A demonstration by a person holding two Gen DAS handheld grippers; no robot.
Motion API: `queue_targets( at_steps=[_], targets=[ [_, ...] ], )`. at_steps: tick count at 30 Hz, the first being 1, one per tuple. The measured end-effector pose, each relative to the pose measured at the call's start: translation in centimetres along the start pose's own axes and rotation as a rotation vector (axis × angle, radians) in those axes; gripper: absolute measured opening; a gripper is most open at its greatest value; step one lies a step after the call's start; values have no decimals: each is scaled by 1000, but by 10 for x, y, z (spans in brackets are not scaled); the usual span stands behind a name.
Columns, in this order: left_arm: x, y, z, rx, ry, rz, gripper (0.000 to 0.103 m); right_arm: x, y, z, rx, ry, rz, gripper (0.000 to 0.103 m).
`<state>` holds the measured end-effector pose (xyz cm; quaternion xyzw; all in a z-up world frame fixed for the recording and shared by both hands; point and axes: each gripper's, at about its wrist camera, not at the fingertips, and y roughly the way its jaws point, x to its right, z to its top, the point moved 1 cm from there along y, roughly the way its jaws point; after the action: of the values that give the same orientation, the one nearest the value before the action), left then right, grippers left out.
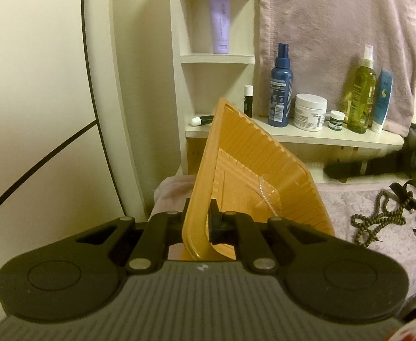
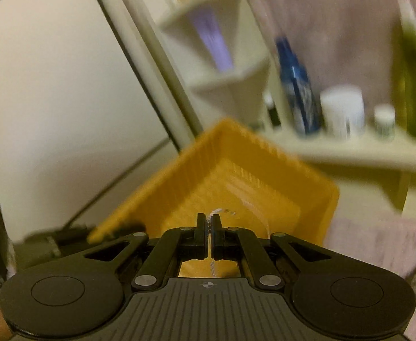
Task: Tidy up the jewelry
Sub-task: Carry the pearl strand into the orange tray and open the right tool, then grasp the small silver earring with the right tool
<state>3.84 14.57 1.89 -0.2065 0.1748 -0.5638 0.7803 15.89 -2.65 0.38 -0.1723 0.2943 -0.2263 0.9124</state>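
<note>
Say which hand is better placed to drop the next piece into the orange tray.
Right, probably. Its tongs already pinch a thin silver chain just over the orange tray. The left tongs are clamped on the tray's rim, holding it tilted.

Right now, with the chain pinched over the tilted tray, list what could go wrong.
1. The left gripper clamps only the orange tray's rim, and the tray sits steeply tilted; the thin silver chain could slide out once dropped.
2. The right gripper pinches that chain by a short length, so it may slip early or snag on the pads.
</note>
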Motion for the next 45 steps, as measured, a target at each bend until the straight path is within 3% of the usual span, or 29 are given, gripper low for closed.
queue_targets(
  at_steps=[6,14,16,17,18,25,30,36,45],
  targets=[
    [-1,0,0,0,-1,0,7,13,22,-24,-79,46,-11,2],
    [-2,2,0,-2,1,2,7,16,23,-15,-46,80,31,5],
    [-2,2,0,-2,1,3,7,19,17,-13,-26,82,16,21],
    [-2,1,0,-2,1,2,7,22,13,-13,-13,92,7,43],
    [-2,1,0,-2,1,2,7,25,9,-13,1,102,-3,53],
    [-1,2,-1,-2,4,4,7,56,-37,-32,74,187,-127,53],
    [-2,3,-1,-7,2,8,7,75,-74,-57,100,222,-261,53],
    [-1,3,-1,-11,5,14,7,86,-104,-78,113,197,-408,53],
    [1,2,0,-12,14,17,7,93,-121,-100,95,180,-513,53]
  ],
)
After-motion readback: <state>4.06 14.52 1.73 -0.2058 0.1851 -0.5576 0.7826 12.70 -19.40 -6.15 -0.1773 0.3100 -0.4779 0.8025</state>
